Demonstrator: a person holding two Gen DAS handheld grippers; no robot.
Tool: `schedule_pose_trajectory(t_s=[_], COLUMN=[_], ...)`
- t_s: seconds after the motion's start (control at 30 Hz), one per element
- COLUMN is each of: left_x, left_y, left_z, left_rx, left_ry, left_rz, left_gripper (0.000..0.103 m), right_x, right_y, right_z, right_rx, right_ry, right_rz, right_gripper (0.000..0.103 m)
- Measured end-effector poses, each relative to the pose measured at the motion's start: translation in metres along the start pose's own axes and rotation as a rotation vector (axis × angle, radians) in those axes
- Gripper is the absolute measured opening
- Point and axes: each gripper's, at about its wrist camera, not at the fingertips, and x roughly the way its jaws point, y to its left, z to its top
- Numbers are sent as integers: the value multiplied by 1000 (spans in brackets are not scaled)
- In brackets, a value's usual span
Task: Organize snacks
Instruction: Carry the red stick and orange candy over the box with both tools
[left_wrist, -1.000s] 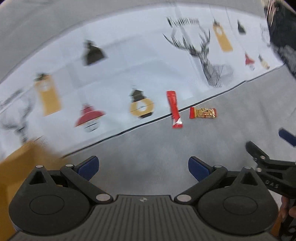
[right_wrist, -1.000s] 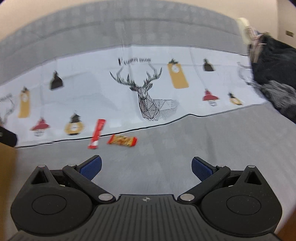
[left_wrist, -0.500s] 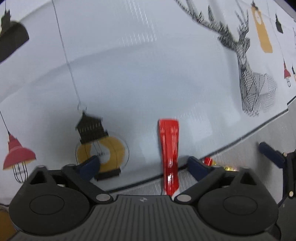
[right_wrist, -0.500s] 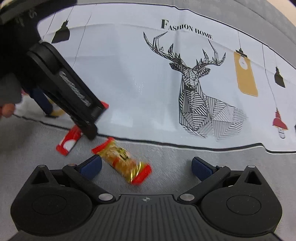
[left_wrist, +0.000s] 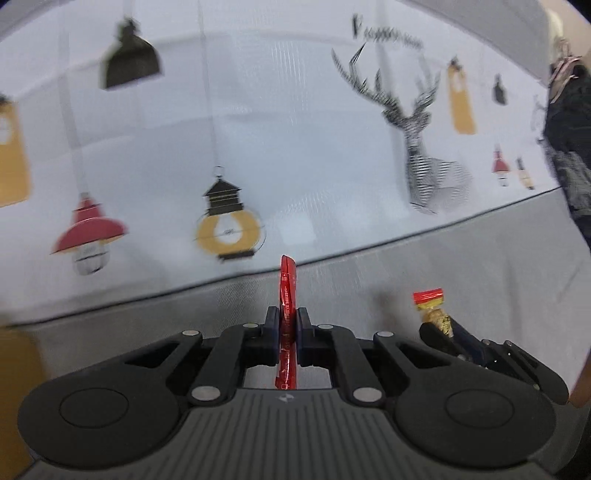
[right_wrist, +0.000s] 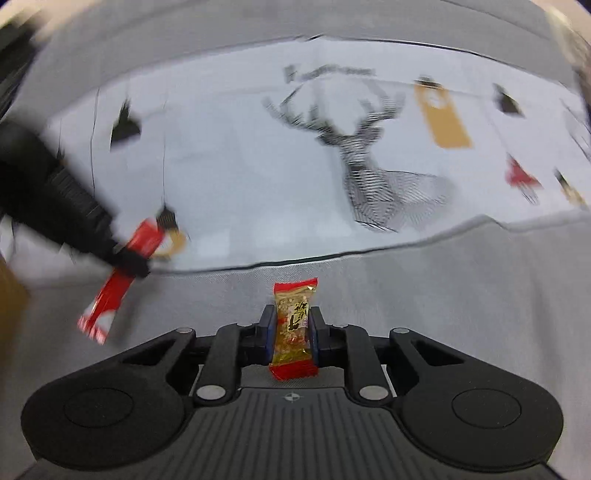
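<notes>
Pinching a red stick packet (left_wrist: 286, 317), the left gripper (left_wrist: 286, 326) is closed; the right gripper (right_wrist: 293, 328) is closing on a golden snack packet (right_wrist: 294, 325).

Thin red snack stick (left_wrist: 287, 325) stands edge-on, pinched mid-length; gold, red-ended snack packet (right_wrist: 294, 330) upright, likewise pinched.

The gold snack packet (right_wrist: 294, 325) bears black printed characters, too small to make out; the cloth's (right_wrist: 240, 166) lettering is blurred.

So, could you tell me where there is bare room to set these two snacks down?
The grey cloth right of the gold snack is bare, up to the white cloth's black edge line. Left is crowded: the left hand-held gripper holds the red snack there.
</notes>
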Motion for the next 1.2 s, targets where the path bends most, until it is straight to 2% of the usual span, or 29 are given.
schedule_pose_trajectory(t_s=[0.13,0.3,0.4,0.6,0.8,0.93,1.2], left_x=[-70,-152,-202,-273,-325,-356,-394], left_y=[-1,4,13,45,85,101,108], left_z=[-36,-91,-128,-203,-265,-300,-354], left_rx=[10,-1,-14,-71,-129,-159,-206], left_ry=[-68,-101,-114,-100,-94,-128,-203], left_rz=[-16,-34,0,107,218,263,248], left_gripper=[8,8,8,9,9,9,9], right_x=[-57,-130,-176,-255,-306,-334,-375], right_y=[21,64,91,149,205,236,266], right_z=[-6,-14,-19,-42,-75,-96,-112], right_rx=[117,91,77,15,-62,-112,-216], right_ry=[-39,-81,-76,-36,26,57,24], right_rz=[36,84,140,262,343,382,375], right_gripper=[19,19,19,19,19,19,19])
